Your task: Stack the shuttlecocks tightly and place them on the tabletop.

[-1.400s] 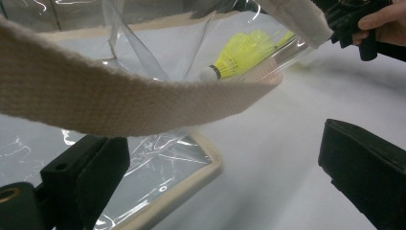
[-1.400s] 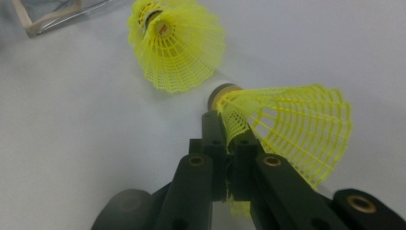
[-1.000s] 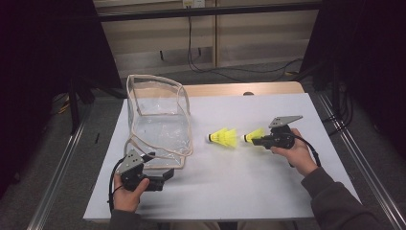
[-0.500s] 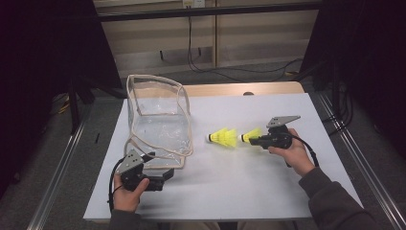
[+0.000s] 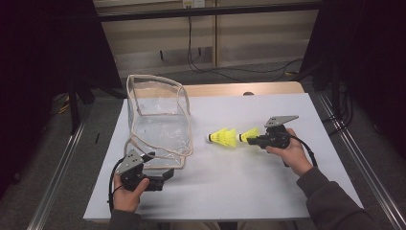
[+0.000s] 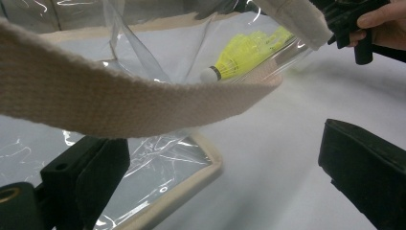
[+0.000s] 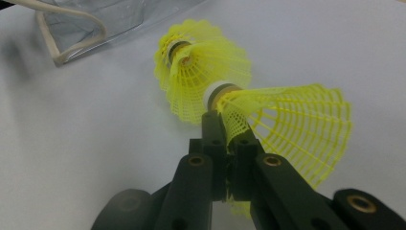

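On the white worktop in the high view, we see a clear bag with a cream webbing rim standing open at the left, and two yellow shuttlecocks lying to its right. The free shuttlecock rests by itself between the bag and our right hand-held gripper, whose jaws are closed on the skirt of the second shuttlecock. Our left hand-held gripper sits at the bag's near corner — whether it pinches the rim we cannot tell from up here. Nothing yellow lies inside the bag, so we judge the packing barely begun: one shuttlecock is grasped but still low over the worktop, the other untouched.

In the left gripper view, the jaws stand wide apart, one at each lower corner. The bag's webbing strap crosses in front of them and the clear film lies beside the left jaw, yet neither pad presses on anything. Through the film we make out a shuttlecock out on the worktop, beyond the bag.

In the right gripper view, the jaws are pinched nearly together on the mesh skirt of the held shuttlecock — its cork points away from us. The other shuttlecock lies just beyond, touching or almost touching it, with the bag's corner farther off. Both still have to go in.
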{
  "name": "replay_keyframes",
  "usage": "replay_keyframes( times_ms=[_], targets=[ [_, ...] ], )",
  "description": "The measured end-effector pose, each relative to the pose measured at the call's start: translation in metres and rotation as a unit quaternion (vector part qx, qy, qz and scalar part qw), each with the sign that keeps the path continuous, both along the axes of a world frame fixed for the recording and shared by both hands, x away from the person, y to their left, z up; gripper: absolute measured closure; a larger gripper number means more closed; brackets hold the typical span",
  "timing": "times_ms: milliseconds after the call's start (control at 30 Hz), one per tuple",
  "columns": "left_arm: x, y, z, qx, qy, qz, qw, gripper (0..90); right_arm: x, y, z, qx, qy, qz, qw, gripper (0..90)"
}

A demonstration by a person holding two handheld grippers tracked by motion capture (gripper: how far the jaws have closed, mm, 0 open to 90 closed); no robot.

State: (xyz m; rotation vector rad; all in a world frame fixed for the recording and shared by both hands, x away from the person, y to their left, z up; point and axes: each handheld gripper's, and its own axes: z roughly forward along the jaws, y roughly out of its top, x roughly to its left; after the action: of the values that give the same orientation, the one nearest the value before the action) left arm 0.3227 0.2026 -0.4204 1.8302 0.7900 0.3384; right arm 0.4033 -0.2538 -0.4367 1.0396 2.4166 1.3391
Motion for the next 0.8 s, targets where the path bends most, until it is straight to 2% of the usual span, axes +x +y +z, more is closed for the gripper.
replay_keyframes(
  times_ms=[800],
  targets=[
    [0.0003,0.0002,-0.0002,0.000,0.000,0.000,1.0000,3.6,0.0017,0.0068,-0.0001,0.007,-0.004,0.002,1.0000,88.1]
  ],
)
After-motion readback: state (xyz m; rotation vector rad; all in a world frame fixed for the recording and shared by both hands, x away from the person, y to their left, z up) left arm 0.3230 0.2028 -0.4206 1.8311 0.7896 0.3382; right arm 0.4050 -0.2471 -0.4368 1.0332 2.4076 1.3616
